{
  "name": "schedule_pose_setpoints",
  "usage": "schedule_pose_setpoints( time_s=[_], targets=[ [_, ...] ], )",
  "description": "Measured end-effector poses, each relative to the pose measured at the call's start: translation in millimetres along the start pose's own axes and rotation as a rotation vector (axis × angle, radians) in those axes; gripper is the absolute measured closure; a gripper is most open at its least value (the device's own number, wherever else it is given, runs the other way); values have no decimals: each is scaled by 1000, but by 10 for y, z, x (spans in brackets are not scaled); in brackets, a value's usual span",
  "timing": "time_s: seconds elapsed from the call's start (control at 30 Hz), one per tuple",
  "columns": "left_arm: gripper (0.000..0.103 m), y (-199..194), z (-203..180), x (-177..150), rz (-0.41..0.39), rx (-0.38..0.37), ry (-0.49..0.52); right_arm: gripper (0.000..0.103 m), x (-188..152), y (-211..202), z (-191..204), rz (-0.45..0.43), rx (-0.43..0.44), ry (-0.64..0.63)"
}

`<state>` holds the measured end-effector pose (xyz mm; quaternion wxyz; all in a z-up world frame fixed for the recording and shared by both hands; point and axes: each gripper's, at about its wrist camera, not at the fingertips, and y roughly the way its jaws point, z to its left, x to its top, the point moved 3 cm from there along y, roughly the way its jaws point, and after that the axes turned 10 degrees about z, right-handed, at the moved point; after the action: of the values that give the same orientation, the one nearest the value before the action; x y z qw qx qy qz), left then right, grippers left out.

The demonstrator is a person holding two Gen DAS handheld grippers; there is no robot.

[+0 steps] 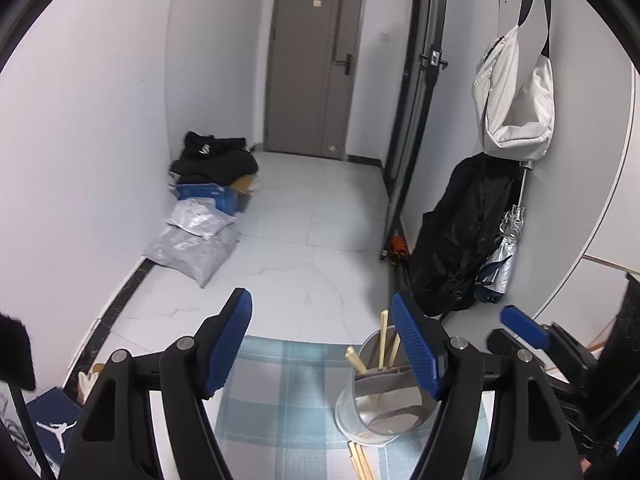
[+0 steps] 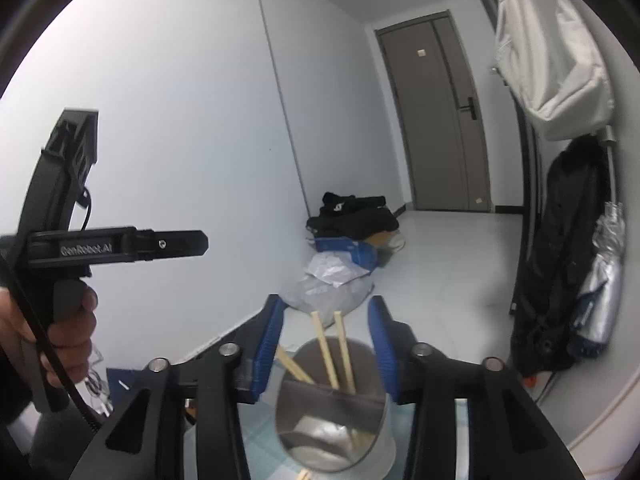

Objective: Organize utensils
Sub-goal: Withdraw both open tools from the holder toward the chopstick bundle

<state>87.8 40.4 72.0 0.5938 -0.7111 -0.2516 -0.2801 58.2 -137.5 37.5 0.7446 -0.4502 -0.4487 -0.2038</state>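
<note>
A shiny metal utensil holder (image 1: 384, 404) stands on a blue checked cloth (image 1: 280, 404), with several wooden chopsticks (image 1: 383, 340) standing in its back compartment. More chopsticks (image 1: 360, 462) lie on the cloth in front of it. My left gripper (image 1: 322, 344) is open and empty, raised to the holder's left. My right gripper (image 2: 326, 344) is open and empty, its blue fingers (image 2: 270, 344) apart on either side above the holder (image 2: 332, 412) and its chopsticks (image 2: 328, 352). The right gripper also shows in the left wrist view (image 1: 524, 326).
The left gripper's body and the hand holding it (image 2: 72, 320) are at the left of the right wrist view. Bags and boxes (image 1: 200, 224) lie on the tiled floor by the wall. A black coat (image 1: 464, 236) and an umbrella (image 1: 500, 256) hang at the right.
</note>
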Motion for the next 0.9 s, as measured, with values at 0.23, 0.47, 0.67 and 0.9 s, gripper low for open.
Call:
schedule_pose_setpoints(
  time_s=[0.23, 0.47, 0.67, 0.9],
  targets=[
    [21, -210, -34, -217, -47, 25, -28, 43, -87, -367, 166, -29, -35, 19],
    [20, -338, -21, -421, -93, 47, -61, 39, -199, -638, 298, -53, -55, 27],
    [20, -395, -57, -589, -130, 58, -48, 33, -344, -753, 355, -63, -79, 39],
    [11, -344, -46, -805, -147, 48, -60, 25, -606, -771, 364, -40, -113, 52]
  ],
)
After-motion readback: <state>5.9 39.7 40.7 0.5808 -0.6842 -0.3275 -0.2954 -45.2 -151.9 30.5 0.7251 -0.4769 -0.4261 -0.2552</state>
